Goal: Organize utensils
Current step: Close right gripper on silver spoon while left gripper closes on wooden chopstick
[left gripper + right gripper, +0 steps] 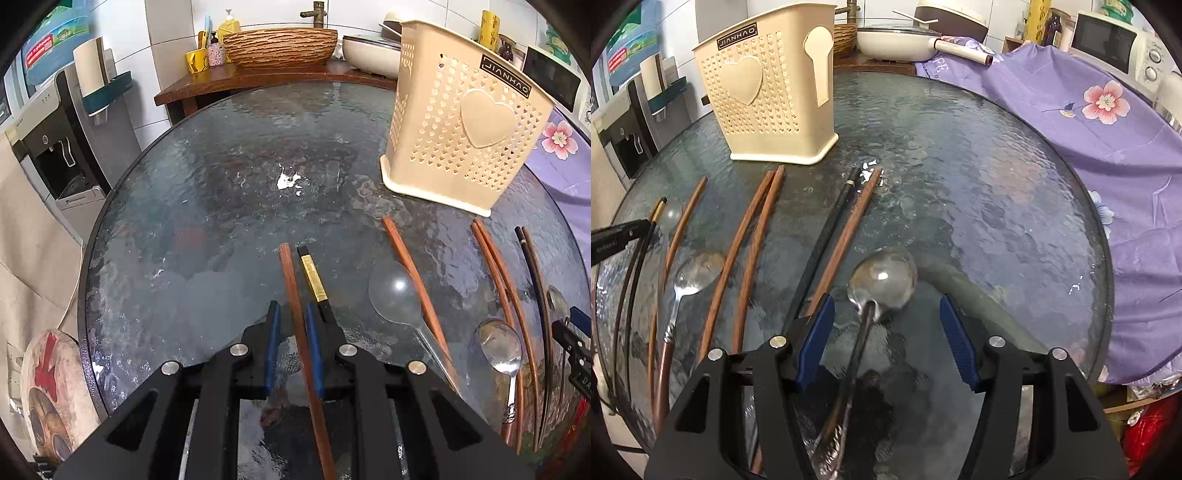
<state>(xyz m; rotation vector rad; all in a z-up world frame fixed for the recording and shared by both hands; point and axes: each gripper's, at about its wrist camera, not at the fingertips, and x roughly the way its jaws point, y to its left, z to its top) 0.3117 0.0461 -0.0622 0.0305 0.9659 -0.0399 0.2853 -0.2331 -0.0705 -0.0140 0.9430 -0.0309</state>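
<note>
A beige perforated utensil holder (465,133) stands upright on the round glass table (221,177); it also shows in the right wrist view (772,92). My left gripper (291,314) has its jaws narrowly apart around a brown wooden chopstick (291,288), with a black-and-gold chopstick (314,280) just right of it. My right gripper (886,306) is open, its jaws on either side of a steel spoon (882,280) lying on the table. More brown chopsticks (753,240), a black chopstick (827,236) and a wood-handled spoon (698,269) lie to the left.
A purple flowered cloth (1089,122) covers the right side beyond the table edge. A wooden counter (258,77) with a woven bowl (280,44) and a white pan (897,40) stands behind. A water dispenser (62,140) stands at left.
</note>
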